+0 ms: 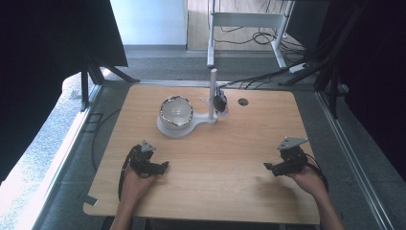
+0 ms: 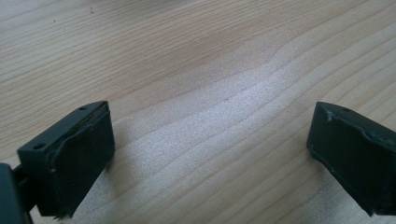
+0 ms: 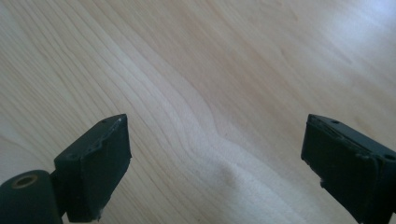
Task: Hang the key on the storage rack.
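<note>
A white bowl (image 1: 176, 111) sits on a white stand base (image 1: 167, 129) at the back middle of the wooden table (image 1: 225, 191). A white post (image 1: 212, 93) rises beside it, with a small dark object (image 1: 220, 102) hanging next to the post. My left gripper (image 1: 163, 167) rests low at the front left, held by a hand. In the left gripper view the left gripper (image 2: 210, 154) stands open over bare wood. My right gripper (image 1: 269, 167) is at the front right. In the right gripper view the right gripper (image 3: 215, 158) is also open, with nothing between its jaws.
A round cable hole (image 1: 243, 101) lies at the back right of the table. Beyond the table stand a white desk frame (image 1: 249, 21) and loose cables (image 1: 268, 38) on the floor. Dark curtains hang at both sides.
</note>
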A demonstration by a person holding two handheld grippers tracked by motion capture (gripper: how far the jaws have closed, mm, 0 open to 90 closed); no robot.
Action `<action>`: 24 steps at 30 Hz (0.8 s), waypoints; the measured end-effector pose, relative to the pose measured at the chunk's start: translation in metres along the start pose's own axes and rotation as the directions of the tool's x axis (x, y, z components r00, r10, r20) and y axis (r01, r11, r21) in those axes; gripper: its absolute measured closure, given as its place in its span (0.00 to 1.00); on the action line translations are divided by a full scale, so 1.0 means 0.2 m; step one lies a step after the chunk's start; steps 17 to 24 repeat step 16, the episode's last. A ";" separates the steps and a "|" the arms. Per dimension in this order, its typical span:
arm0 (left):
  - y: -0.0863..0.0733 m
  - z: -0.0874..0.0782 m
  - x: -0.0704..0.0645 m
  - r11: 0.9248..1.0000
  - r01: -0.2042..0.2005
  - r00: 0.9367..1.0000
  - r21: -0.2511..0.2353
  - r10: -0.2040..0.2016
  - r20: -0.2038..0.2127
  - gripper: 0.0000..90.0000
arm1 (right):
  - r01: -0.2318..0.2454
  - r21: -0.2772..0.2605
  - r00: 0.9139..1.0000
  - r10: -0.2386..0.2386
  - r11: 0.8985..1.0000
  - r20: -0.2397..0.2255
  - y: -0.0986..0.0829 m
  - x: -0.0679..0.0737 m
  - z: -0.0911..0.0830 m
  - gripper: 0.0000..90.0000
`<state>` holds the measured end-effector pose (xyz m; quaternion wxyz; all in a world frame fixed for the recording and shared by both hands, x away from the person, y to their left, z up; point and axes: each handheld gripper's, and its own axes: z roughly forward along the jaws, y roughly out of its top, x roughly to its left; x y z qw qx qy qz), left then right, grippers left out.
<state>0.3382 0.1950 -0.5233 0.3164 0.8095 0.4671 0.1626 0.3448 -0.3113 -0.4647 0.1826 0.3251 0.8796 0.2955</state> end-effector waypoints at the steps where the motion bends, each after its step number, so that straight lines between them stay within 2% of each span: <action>1: 0.00 0.00 0.00 1.000 0.000 1.000 0.000 0.000 0.000 0.01 | -0.007 0.003 1.000 0.007 1.000 0.001 -0.02 0.01 0.02 0.09; 5: 0.00 0.00 0.00 1.000 0.000 1.000 0.000 0.000 0.000 0.01 | -0.049 -0.002 0.999 0.049 0.999 0.002 -0.11 0.02 0.09 0.07; 9: 0.00 0.00 0.00 1.000 0.000 1.000 0.000 0.000 0.000 0.01 | -0.101 -0.016 0.995 0.101 0.995 -0.001 -0.18 0.03 0.16 0.00; 11: 0.00 0.00 0.00 1.000 0.000 1.000 0.000 0.000 0.000 0.01 | -0.154 -0.062 0.988 0.152 0.986 -0.026 -0.21 0.04 0.17 0.00; 12: 0.00 0.00 0.00 1.000 0.000 1.000 0.000 0.000 0.000 0.01 | -0.169 -0.063 0.985 0.167 0.984 -0.035 -0.22 0.03 0.17 0.00; 24: 0.00 0.00 0.00 1.000 0.001 1.000 0.000 -0.001 -0.001 0.01 | -0.173 -0.062 0.985 0.172 0.983 -0.029 -0.23 0.04 0.17 0.00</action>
